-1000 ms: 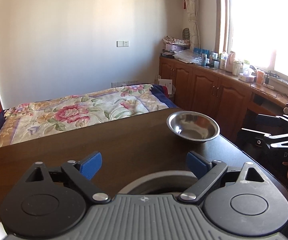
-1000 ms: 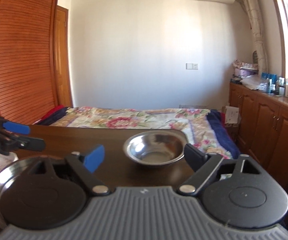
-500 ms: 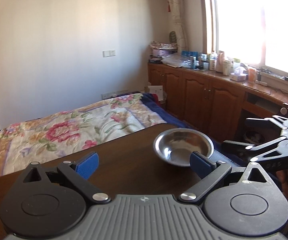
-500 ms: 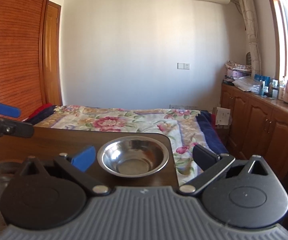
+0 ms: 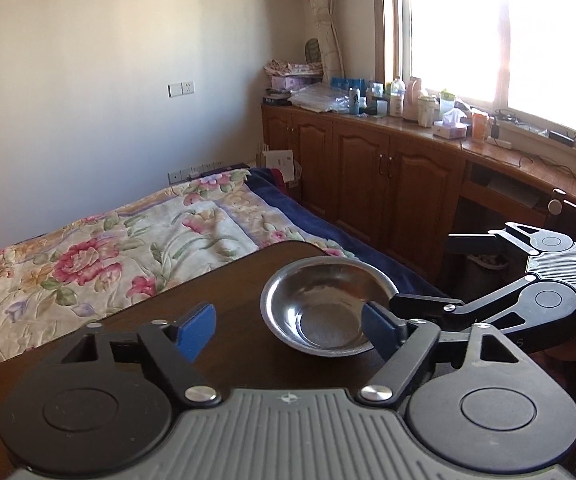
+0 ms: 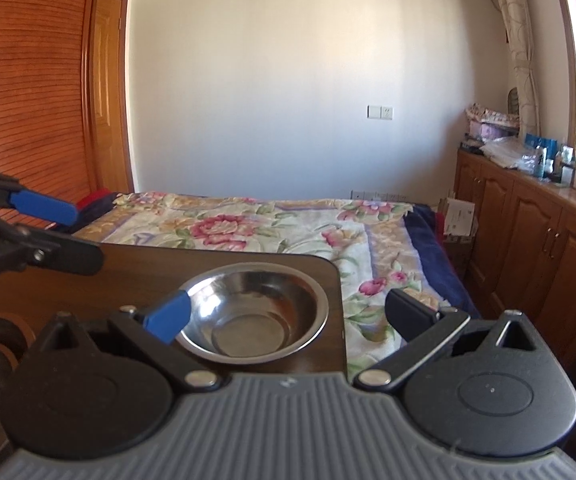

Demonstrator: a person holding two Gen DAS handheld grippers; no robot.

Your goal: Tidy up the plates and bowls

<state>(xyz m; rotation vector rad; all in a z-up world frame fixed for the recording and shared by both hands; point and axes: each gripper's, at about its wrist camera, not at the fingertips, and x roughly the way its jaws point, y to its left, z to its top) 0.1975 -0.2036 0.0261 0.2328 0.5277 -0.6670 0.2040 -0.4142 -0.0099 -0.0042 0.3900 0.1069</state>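
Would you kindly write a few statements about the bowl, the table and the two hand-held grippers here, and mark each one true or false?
1. The steel bowl sits near a corner of the dark wooden table. True.
2. The bowl holds food. False: it looks empty, only bare metal shows inside.
3. The right hand-held gripper is clamped on the bowl. False: its jaws are wide open, with one blue pad at the bowl's rim and the other finger out past the table edge.
4. The left hand-held gripper is closing with nothing between its jaws. True: the bowl lies ahead of its right finger.
5. A bed with a flowered cover lies beyond the table. True.
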